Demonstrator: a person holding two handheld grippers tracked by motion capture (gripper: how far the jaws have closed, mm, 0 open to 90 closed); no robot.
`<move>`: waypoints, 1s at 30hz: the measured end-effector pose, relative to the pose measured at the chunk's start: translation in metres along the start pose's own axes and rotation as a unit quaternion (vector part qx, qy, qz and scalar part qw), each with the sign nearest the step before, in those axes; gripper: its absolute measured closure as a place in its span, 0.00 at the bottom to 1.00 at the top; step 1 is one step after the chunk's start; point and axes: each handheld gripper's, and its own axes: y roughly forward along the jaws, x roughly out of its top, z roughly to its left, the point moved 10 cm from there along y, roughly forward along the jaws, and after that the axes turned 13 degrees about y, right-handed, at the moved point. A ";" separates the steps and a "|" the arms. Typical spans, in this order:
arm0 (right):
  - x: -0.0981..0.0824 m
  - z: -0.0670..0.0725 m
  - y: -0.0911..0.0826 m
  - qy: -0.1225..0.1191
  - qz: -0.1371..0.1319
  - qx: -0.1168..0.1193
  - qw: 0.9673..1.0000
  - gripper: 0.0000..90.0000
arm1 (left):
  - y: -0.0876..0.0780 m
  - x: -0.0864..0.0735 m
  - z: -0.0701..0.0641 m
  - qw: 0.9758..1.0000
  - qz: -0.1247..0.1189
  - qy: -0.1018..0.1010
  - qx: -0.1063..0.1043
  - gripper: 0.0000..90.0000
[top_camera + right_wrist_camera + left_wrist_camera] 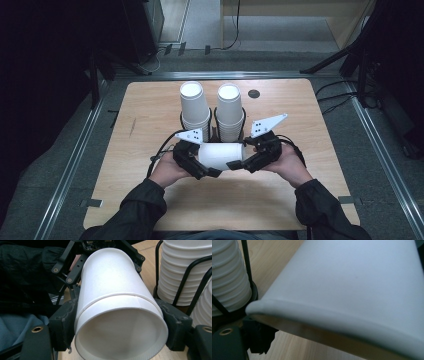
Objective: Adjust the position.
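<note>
The right gripper [120, 322] clamps its fingers on the rim end of a horizontal paper cup [221, 155]; the left gripper [197, 162] fingers' state cannot be determined.

Past the table [150, 210] I see grey floor [280, 35], a dark round hole [254, 93] near the table's far edge.

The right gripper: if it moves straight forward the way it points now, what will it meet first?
The right gripper already clamps the open end of the paper cup. Straight ahead, beyond the cup's base, the left gripper comes first, though its exact depth is hard to judge.
</note>
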 end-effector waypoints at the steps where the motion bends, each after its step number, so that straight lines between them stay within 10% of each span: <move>1: 0.000 0.000 0.000 0.001 0.000 0.001 1.000 0.28 | 0.000 0.000 0.000 1.000 -0.001 -0.005 -0.004 0.11; 10: -0.001 -0.004 -0.004 0.007 0.002 -0.015 1.000 0.18 | -0.005 -0.005 0.000 1.000 0.021 -0.010 -0.014 0.13; 30: -0.025 -0.022 -0.007 0.003 0.057 -0.070 0.996 0.15 | -0.045 -0.018 0.013 0.993 0.106 -0.006 0.055 0.12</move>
